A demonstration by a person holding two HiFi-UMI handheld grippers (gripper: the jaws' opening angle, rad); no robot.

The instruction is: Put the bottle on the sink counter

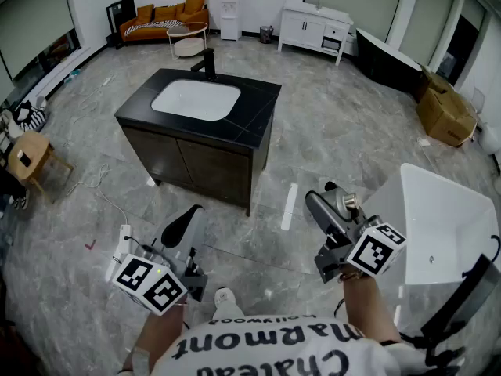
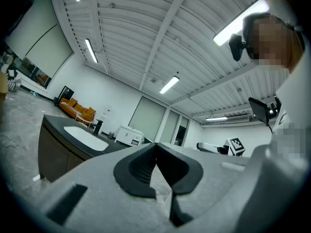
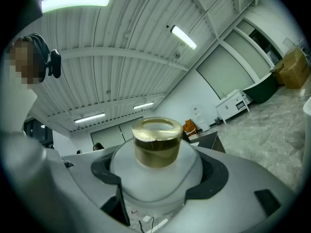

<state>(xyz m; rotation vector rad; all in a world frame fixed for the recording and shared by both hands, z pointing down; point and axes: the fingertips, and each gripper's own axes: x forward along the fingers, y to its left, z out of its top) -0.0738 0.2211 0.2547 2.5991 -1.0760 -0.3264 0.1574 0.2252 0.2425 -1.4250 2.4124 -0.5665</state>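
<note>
The right gripper (image 1: pixel 332 208) pinches the bottle (image 3: pixel 156 176), its jaws spread wide around the white body. The right gripper view shows what the head view barely gives: a gold cap (image 3: pixel 156 141) on a rounded white shoulder, with a dark pad pressed to either side. In the head view the bottle is only a small pale shape with a glint of gold at the gripper's front, held over the grey marble floor (image 1: pixel 337 131).

The left gripper (image 1: pixel 186 219) holds nothing. Its own view shows the black pads (image 2: pixel 136 166) meeting at the tip with no gap between them (the head view shows only its top and marker cube).

The black sink counter (image 1: pixel 254 108) stands well apart from both grippers, ahead of the person, with a white basin (image 1: pixel 196 100) and a black faucet (image 1: pixel 207 63). The left gripper view catches the counter from the side. Only the head view shows the white tub (image 1: pixel 450 210) beside the right gripper, the orange sofa (image 1: pixel 160 14) and the cardboard boxes (image 1: pixel 446 112).
</note>
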